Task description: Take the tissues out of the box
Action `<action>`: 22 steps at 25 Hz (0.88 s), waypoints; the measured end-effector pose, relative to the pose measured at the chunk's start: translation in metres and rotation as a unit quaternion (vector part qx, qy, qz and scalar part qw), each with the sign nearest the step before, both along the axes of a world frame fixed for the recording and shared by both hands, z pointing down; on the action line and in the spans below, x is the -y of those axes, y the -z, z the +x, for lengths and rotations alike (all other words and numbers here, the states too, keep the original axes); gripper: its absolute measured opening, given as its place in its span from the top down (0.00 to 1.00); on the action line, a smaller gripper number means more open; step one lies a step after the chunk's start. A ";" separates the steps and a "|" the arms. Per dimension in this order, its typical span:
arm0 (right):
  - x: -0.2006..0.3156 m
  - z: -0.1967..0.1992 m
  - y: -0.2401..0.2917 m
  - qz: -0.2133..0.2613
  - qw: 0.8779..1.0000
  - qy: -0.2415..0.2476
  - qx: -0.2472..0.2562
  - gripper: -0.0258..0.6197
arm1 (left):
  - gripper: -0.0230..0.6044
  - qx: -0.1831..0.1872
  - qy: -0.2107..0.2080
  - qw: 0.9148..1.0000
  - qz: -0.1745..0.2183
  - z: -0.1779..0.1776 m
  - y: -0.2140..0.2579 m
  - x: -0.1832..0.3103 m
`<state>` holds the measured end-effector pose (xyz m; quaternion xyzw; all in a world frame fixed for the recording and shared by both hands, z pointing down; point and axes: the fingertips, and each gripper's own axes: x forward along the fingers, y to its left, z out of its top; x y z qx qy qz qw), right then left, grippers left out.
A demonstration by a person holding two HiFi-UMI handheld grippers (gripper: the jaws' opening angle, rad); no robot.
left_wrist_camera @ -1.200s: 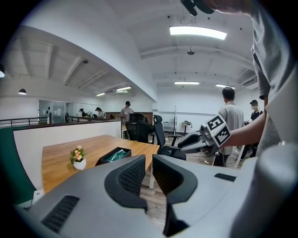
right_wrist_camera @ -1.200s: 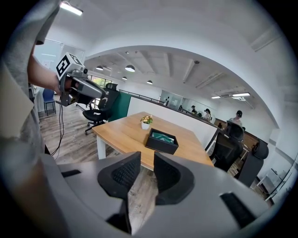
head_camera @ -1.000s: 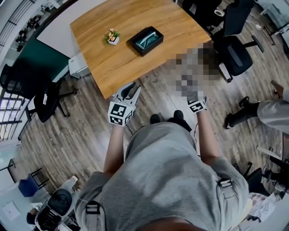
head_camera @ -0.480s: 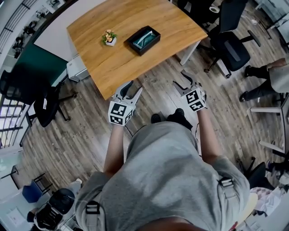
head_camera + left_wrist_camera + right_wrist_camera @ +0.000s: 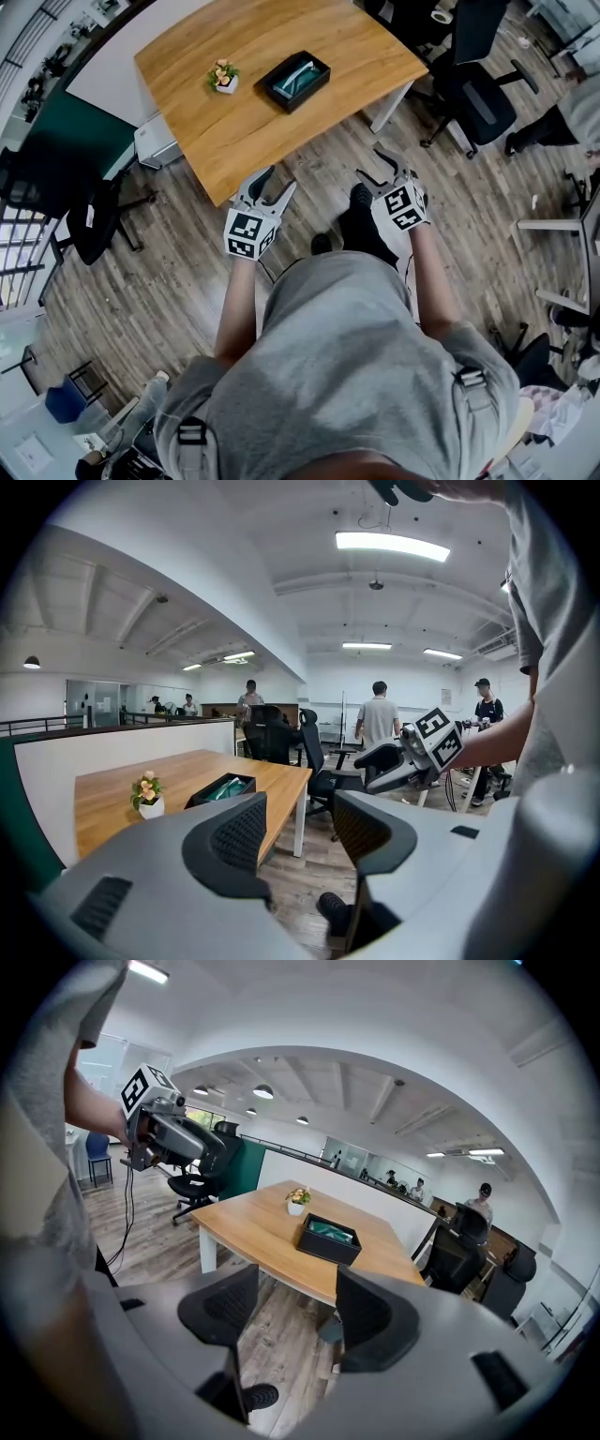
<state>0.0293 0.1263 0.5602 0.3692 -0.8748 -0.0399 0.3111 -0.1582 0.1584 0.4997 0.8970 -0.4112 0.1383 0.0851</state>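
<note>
2 hand-held grippers are raised in front of you, both over the grey wood-plank floor (image 5: 178,272) and short of the near table edge.

Your left gripper (image 5: 270,184) has its jaws spread wide. They have just been opening, and nothing stands between the ribbed black pads (image 5: 239,834). Only the floor and your black shoe (image 5: 334,911) show through the gap.

Your right gripper (image 5: 377,169) is in the same state, with its jaws wide apart after just opening and nothing between them. It points toward the table from the right.

The black rectangular open-topped box (image 5: 298,81) sits on the light-brown wooden table (image 5: 253,141), toward the far side, well apart from both grippers. The teal tissues (image 5: 302,79) lie inside it, untouched.

1 small white pot of pink and yellow flowers (image 5: 223,77) stands near the box, on its left in the head view and apart from it.

A black office chair (image 5: 476,94) stands past the table's right end. In the left gripper view, several people (image 5: 379,714) stand far across the room.
</note>
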 end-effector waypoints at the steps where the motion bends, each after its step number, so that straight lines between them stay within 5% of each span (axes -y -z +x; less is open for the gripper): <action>1: 0.002 0.001 -0.001 0.000 1.000 0.001 0.000 0.54 | 0.60 0.000 0.001 1.000 0.000 0.000 -0.001 0.001; 22: 0.072 -0.002 -0.004 -0.007 1.000 0.011 0.007 0.54 | 0.59 0.003 0.021 1.000 -0.008 -0.003 -0.003 0.063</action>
